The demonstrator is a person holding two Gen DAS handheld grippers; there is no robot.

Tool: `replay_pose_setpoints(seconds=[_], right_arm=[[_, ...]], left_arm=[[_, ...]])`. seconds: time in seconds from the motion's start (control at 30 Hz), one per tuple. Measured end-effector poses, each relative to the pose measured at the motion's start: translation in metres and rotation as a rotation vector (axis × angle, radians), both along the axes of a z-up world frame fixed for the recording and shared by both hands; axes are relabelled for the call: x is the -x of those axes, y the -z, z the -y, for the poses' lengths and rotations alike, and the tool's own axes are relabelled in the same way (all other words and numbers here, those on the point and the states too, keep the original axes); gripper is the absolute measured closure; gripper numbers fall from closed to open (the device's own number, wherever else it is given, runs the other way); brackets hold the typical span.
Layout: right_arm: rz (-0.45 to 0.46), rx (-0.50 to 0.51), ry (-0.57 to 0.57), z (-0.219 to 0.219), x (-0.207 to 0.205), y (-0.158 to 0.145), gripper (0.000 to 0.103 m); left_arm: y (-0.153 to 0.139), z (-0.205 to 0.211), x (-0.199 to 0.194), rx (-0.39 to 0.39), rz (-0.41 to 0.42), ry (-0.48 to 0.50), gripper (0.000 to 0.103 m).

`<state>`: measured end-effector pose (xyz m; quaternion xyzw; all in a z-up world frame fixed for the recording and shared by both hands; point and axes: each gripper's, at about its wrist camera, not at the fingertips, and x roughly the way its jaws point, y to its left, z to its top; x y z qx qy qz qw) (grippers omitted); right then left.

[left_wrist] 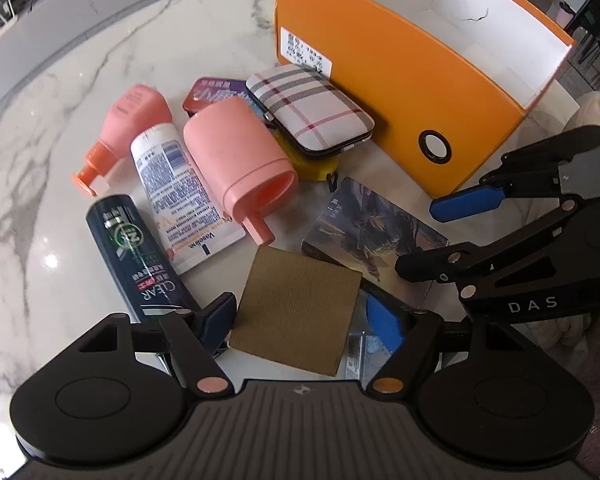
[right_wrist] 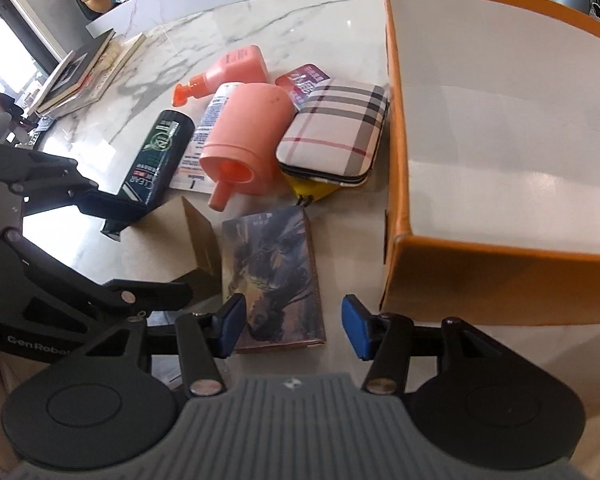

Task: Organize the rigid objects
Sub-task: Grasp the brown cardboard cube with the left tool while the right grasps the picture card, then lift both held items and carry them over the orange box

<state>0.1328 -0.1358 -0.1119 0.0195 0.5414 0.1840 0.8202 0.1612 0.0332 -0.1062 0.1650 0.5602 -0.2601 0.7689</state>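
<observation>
My left claw (left_wrist: 300, 316) pinches the brown card (left_wrist: 296, 312) upright for boxing; my right claw (right_wrist: 292, 326), spread, straddles the illustrated book (right_wrist: 276, 272) at lower centre.

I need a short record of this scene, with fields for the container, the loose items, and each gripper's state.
container: orange box, open top, nothing visible inside
items on marble table: plaid case, pink bottle, Vaseline tube, Clear bottle, illustrated box
left gripper: shut on brown square card, lifted and tilted
right gripper: open, over illustrated box
</observation>
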Motion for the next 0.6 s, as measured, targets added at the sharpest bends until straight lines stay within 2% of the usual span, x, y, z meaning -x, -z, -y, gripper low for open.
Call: replay_pose_setpoints(seconds=[0.17,0.3,0.43,0.6], right_arm=[[-0.005,-0.002,0.010,0.002,-0.003,0.003,0.048],[-0.004,-0.009,-0.007,-0.003,-0.005,0.000,0.048],[-0.008,-0.001,-0.049,-0.016,-0.005,-0.002,0.046],[-0.068,0.041,-0.028,-0.029,-0.014,0.009,0.040]], left_arm=[[0.005,-0.010,-0.006,0.040,-0.036,-0.057,0.032],[0.002,-0.024,-0.006,0.050,-0.023,-0.162,0.032],[-0.011,-0.047,0.000,0.123,0.003,-0.294,0.032],[-0.025,-0.060,0.006,0.161,0.029,-0.417,0.032]])
